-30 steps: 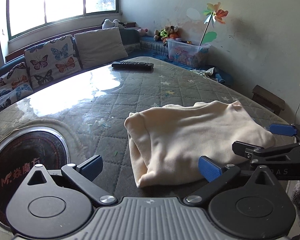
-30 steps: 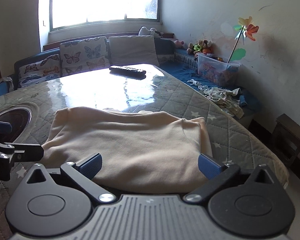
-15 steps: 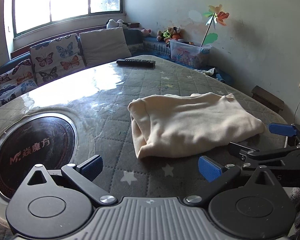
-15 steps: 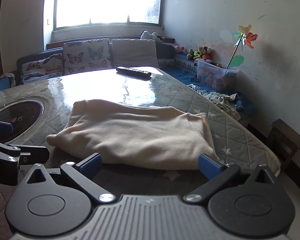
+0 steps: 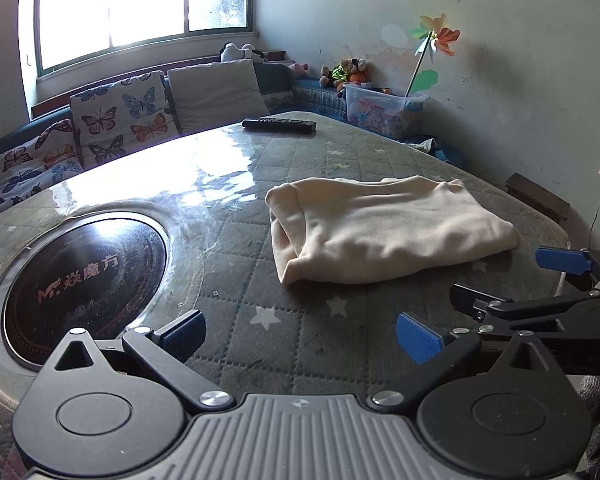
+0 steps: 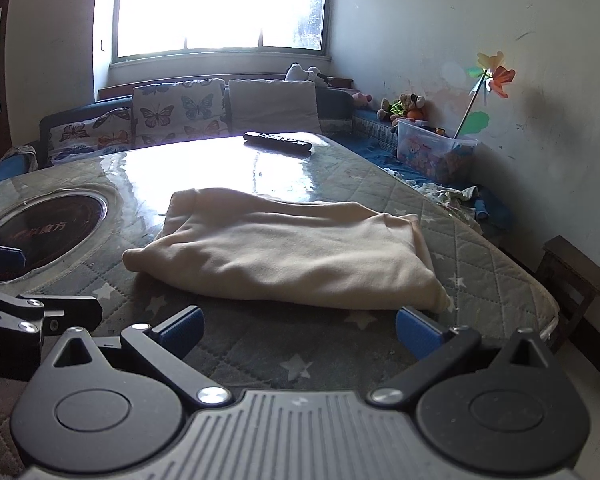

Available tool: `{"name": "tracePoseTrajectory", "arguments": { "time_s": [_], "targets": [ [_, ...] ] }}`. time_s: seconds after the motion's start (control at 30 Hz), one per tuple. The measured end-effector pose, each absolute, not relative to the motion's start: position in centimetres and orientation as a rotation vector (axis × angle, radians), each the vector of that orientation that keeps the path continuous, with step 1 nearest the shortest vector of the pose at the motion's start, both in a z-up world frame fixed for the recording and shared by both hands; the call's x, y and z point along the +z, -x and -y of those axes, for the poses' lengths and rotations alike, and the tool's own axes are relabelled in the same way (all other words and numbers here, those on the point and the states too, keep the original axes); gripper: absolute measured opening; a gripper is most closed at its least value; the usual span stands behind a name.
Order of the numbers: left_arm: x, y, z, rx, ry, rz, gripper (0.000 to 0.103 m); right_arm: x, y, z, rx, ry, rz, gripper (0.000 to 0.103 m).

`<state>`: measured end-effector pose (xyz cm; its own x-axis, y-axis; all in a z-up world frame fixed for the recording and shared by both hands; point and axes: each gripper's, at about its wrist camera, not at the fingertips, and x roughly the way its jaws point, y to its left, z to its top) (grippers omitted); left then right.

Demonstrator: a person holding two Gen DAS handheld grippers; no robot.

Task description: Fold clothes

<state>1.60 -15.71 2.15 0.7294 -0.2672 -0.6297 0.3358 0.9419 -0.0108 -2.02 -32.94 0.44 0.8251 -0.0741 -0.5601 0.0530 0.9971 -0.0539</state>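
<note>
Cream fleece garment (image 5: 384, 228) is lying folded near the worktop's (image 5: 260, 344) right edge; both hand-held grippers (image 5: 300, 330) (image 6: 298, 328) are hovering released, risking snagging it.

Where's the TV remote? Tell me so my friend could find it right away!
Look at the big quilted table with stars on it. Go past the folded cream cloth to the far end, near the butterfly cushions. The remote is the long, thin black bar lying flat there, alone on the shiny part.
</note>
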Motion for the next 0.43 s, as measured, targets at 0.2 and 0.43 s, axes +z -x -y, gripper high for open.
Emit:
{"name": "tracePoseTrajectory", "arguments": {
  "time_s": [0.2,0.43],
  "targets": [
    [2.3,-0.3,15.5,-0.321,-0.107,-0.66,0.103,0.6,3.1,32.7,-0.062,0.041,-0.585,0.103],
    [2.8,1.3,15.4,-0.305,-0.118,-0.633,0.103,0.8,4.5,32.2,-0.055,0.043,-0.57,0.103]
  ]
}}
